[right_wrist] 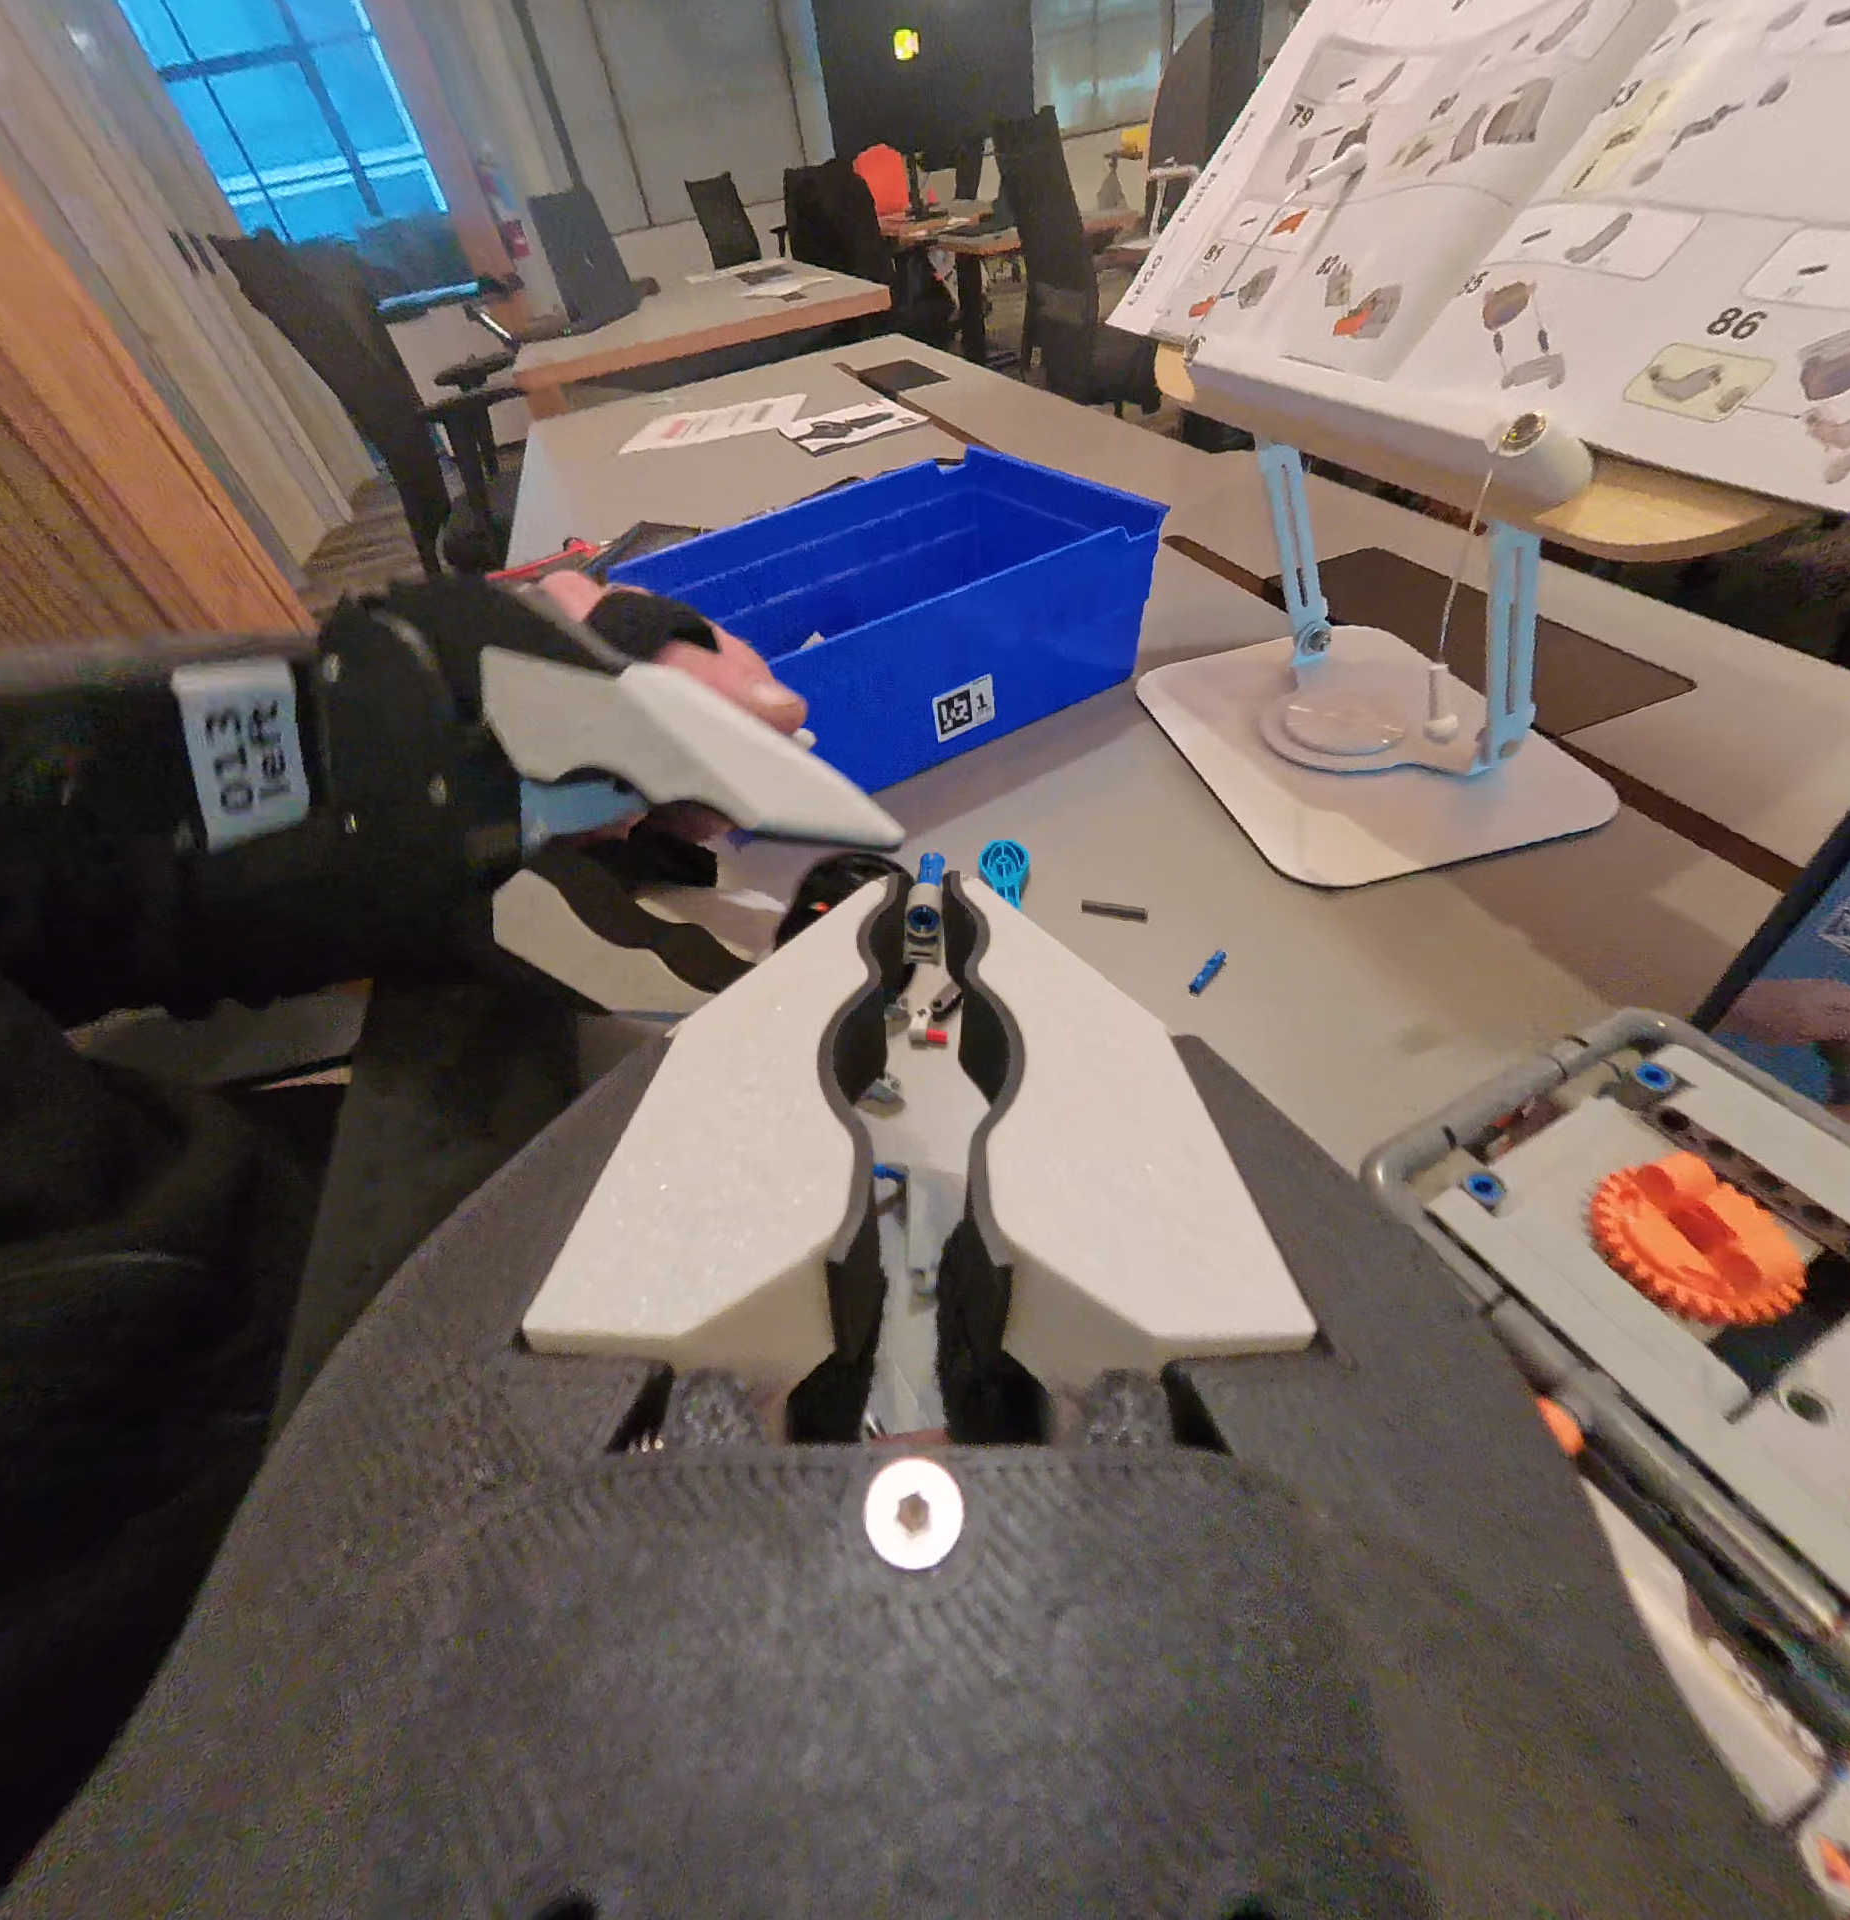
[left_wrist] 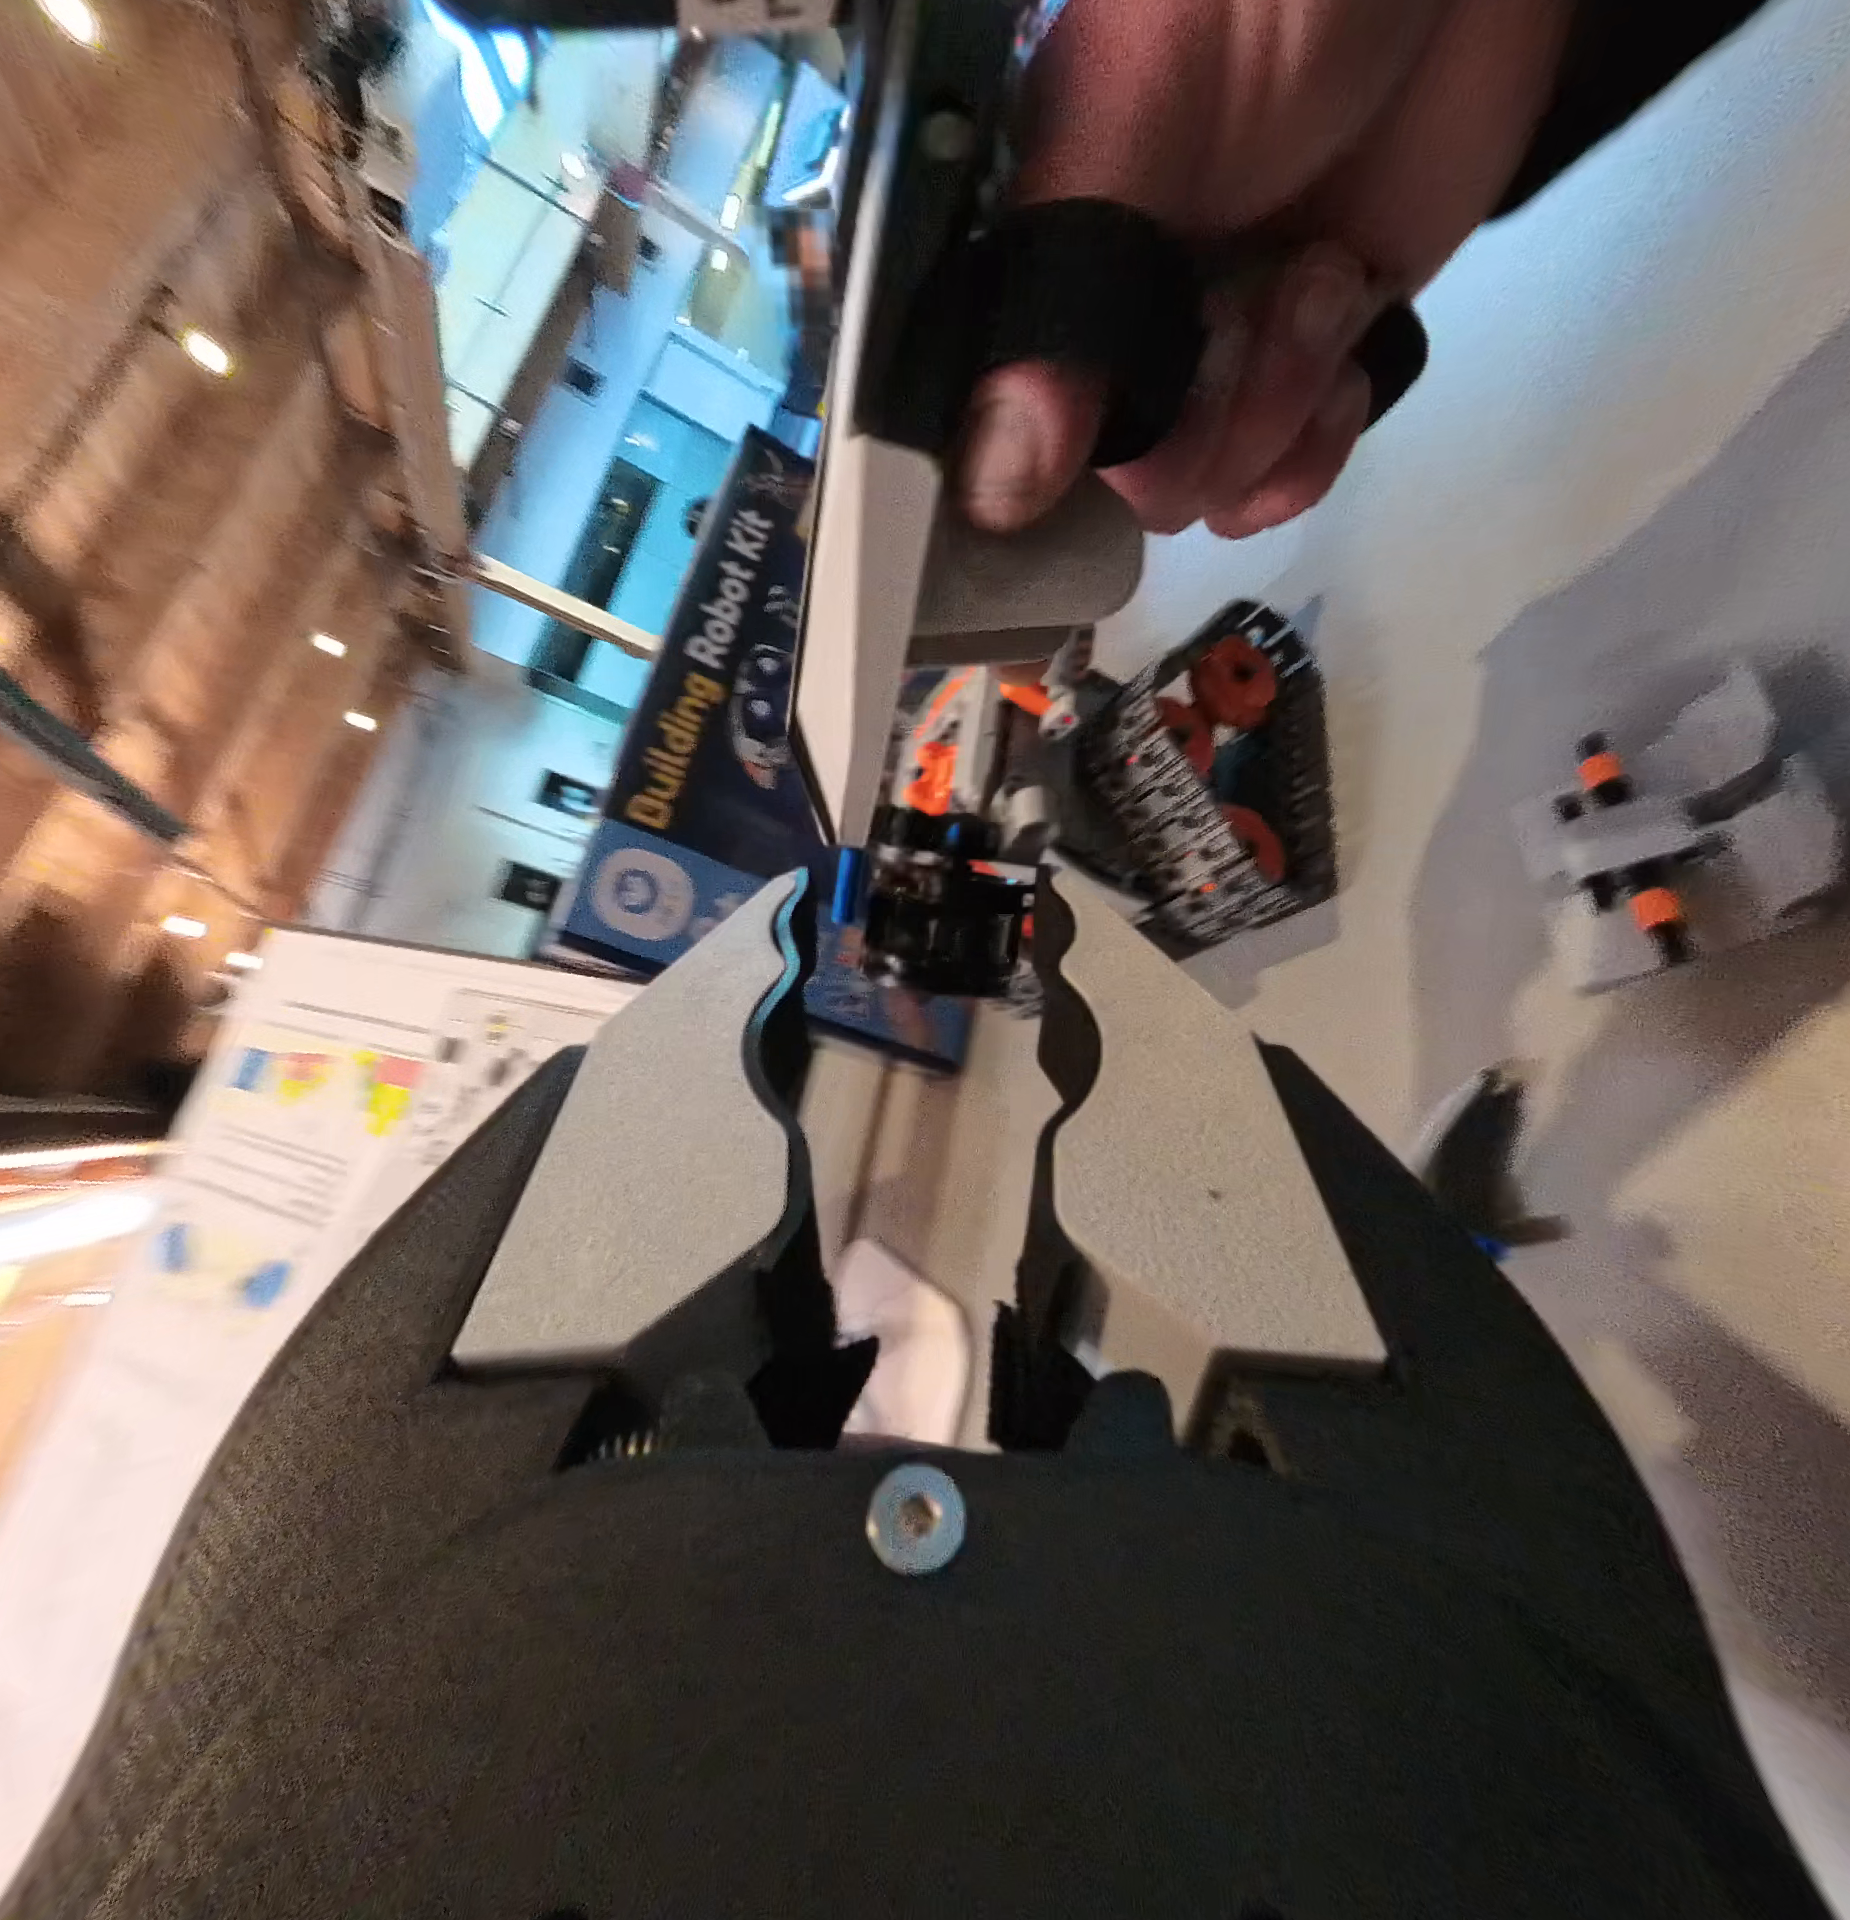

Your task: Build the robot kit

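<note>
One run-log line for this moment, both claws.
right claw: shut on small grey-blue connector | left claw: open, near black part | blue bin behind

tracked model (right_wrist: 1669,1278) cut off, booklet (left_wrist: 381,1081) blurred

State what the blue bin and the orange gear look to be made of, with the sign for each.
Blue bin: probably moulded plastic, smooth with a slight sheen; thin, even walls and uniform colour. Orange gear: likely matte plastic; crisp moulded teeth, one solid colour.

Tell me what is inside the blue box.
The blue box looks mostly empty: bare blue floor and ridges, with one small pale scrap near the front. Its front wall hides the nearest part of the floor.
</note>
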A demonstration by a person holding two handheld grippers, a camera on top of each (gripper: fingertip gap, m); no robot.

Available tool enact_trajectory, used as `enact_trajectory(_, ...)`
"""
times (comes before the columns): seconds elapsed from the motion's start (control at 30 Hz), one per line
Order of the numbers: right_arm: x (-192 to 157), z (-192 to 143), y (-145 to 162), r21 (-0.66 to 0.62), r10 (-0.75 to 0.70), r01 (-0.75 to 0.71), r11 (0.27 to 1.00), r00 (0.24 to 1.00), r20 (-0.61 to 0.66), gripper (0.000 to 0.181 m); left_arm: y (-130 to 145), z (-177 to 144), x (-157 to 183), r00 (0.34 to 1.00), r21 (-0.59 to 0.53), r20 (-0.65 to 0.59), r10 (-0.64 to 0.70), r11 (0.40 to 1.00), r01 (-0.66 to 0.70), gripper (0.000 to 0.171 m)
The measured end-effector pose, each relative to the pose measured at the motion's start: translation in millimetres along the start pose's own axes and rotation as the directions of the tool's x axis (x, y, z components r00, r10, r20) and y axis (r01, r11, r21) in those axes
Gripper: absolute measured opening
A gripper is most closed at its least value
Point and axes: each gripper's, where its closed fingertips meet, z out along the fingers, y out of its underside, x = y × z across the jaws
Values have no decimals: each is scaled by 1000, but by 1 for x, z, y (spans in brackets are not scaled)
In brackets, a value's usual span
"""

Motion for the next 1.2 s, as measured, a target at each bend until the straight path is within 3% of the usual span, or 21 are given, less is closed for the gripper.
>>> enact_trajectory(0.03, -1, 4, -5, 4, 12, -12, 1000, 1000, 8, 4, -1, -3, -5, 997, 0, 52, 60, 998, -60, 30)
enact_trajectory(0.1, -2, 10, -15, 6, 30, -30, 1000, 999, 14, 4, 8, -6, -16, 984, -57, 136, 119, 992, -112, 29)
enact_trajectory(0.2, -4, 21, -28, 7, 12, -12, 1000, 1000, 19, 4, 13, -14, -29, 969, -64, 212, 128, 991, -117, 28)
enact_trajectory(0.37, -5, 42, -52, 45, -26, 24, 999, 999, 34, 6, 23, -30, -56, 949, 34, 290, -124, 992, 119, 28)
enact_trajectory(0.6, 10, 65, -58, 98, -67, 66, 993, 998, 15, 14, 45, -45, -85, 860, 142, 399, -318, 948, 284, 28)
enact_trajectory(1.0, 6, 61, -64, 176, -117, 85, 981, 976, 181, 23, 51, -44, -89, 765, 404, 194, -614, 761, 508, 28)
enact_trajectory(1.07, 2, 57, -66, 206, -174, 137, 969, 970, 172, 23, 55, -40, -87, 767, 378, 187, -614, 766, 521, 28)
enact_trajectory(1.2, -8, 62, -57, 139, -308, 289, 947, 941, 140, 25, 60, -38, -89, 697, 411, 117, -707, 673, 614, 28)
